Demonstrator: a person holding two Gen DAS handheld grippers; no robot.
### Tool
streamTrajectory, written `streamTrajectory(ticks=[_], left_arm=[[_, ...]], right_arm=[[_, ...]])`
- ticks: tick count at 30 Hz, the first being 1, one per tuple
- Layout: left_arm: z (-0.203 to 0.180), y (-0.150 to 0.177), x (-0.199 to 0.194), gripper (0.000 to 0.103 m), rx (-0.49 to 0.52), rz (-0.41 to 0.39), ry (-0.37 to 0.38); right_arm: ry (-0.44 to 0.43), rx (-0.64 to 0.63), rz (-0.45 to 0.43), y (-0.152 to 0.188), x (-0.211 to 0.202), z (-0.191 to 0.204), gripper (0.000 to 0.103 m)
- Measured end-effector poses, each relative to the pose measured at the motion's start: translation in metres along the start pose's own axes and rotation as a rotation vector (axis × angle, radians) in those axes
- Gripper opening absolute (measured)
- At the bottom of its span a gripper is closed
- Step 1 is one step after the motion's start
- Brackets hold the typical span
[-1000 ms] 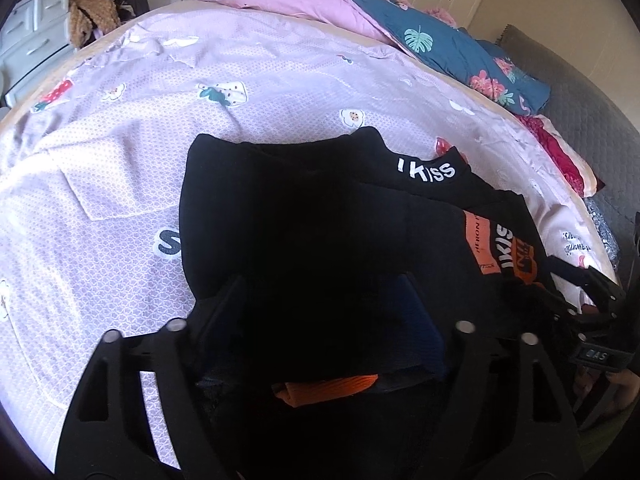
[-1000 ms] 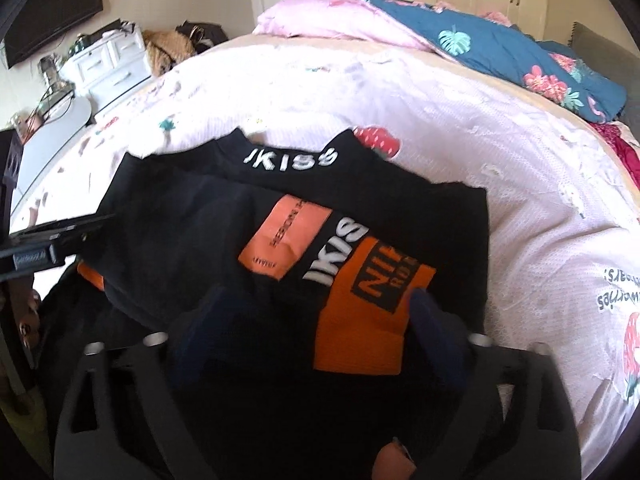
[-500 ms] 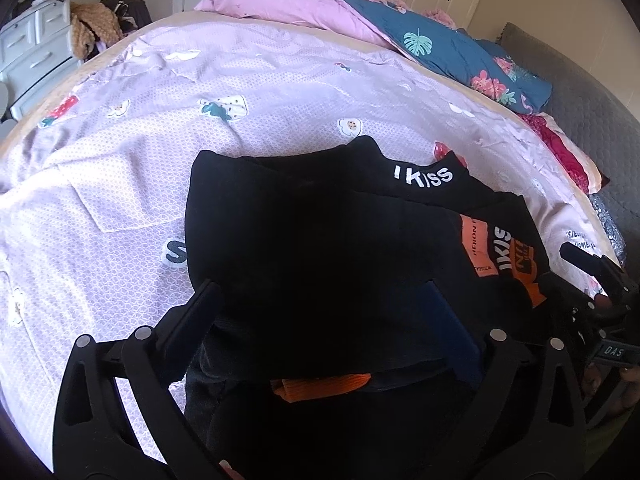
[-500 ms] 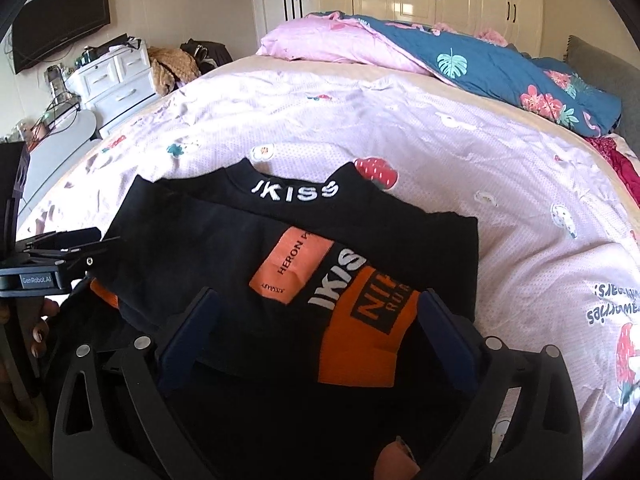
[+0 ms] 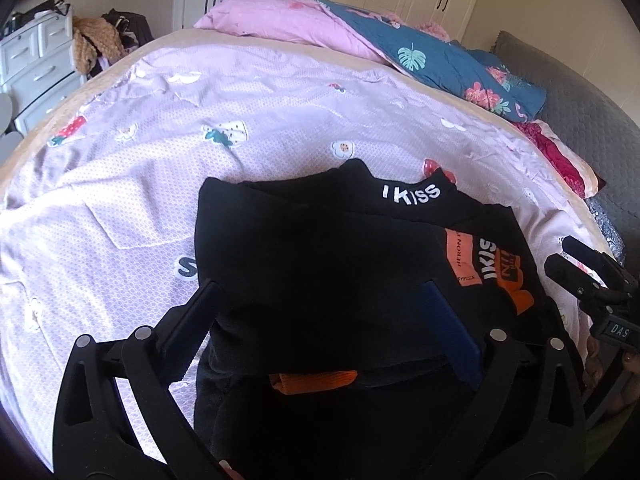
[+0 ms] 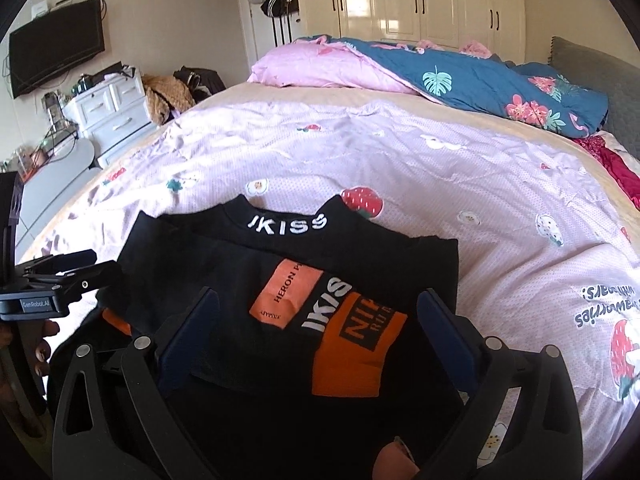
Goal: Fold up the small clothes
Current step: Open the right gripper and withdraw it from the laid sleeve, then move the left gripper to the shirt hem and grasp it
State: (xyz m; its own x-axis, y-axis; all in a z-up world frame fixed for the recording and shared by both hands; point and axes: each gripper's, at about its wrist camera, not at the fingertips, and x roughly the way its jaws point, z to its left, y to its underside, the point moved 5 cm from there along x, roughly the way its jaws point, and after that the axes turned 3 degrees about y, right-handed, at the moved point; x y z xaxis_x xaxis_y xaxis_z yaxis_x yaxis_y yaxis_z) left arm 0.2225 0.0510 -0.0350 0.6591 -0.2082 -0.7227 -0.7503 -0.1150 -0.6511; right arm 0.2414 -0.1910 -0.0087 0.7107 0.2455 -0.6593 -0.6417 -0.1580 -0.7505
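- Black top (image 5: 320, 264): folded, lying on the pink bedspread (image 5: 140, 184) near the bed's near edge; the collar, lettered "IKISS", faces the pillow end.
- Orange patches (image 6: 348, 336): printed on the top's uppermost fold, toward my right side; an orange strip also shows under the fold at the top's near edge.
- My left gripper (image 5: 320, 304): fingers spread wide over the near part of the top, holding nothing; the fabric lies between them, not pinched.
- My right gripper (image 6: 320, 308): fingers likewise spread wide, above the orange patches, holding nothing.
- Pink pillow (image 6: 316, 68) and blue flowered quilt (image 6: 480, 80): heaped at the far end of the bed, well apart from the top.
- White drawers (image 6: 108, 112): beside the bed, left of the top, with a tan bundle next to them.
- Television (image 6: 56, 52): on the wall above the drawers.
- Wardrobe (image 6: 420, 0): behind the pillow.
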Motion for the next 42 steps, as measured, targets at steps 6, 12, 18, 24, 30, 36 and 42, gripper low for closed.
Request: streamTrajectory(ticks=[6,12,18,24,30,36,42], left_arm=[[-0.002,-0.005,-0.013,0.094,-0.003,-0.03,0.004],[-0.009,-0.01,-0.028,0.094,0.008,-0.071,0.008],[-0.019,-0.011,-0.043,0.094,0.023,-0.104,0.017],[-0.03,-0.01,-0.055,0.094,0.043,-0.125,0.031],[-0.034,0.003,-0.063,0.094,0.041,-0.118,0.051],[-0.032,0.015,-0.066,0.094,0.021,-0.11,0.054],[-0.034,0.02,-0.081,0.094,0.028,-0.133,0.054]], right_arm=[[-0.007,0.005,-0.038,-0.007,-0.014,0.002,0.099],[-0.012,0.01,-0.079,-0.014,-0.031,0.001,0.099],[-0.013,0.028,-0.114,-0.015,-0.048,0.0,0.099],[-0.005,0.033,-0.138,-0.015,-0.063,-0.002,0.099],[0.01,0.025,-0.153,-0.011,-0.074,-0.001,0.099],[0.013,0.025,-0.147,-0.003,-0.081,-0.002,0.099],[0.013,0.029,-0.136,0.006,-0.086,-0.003,0.099]])
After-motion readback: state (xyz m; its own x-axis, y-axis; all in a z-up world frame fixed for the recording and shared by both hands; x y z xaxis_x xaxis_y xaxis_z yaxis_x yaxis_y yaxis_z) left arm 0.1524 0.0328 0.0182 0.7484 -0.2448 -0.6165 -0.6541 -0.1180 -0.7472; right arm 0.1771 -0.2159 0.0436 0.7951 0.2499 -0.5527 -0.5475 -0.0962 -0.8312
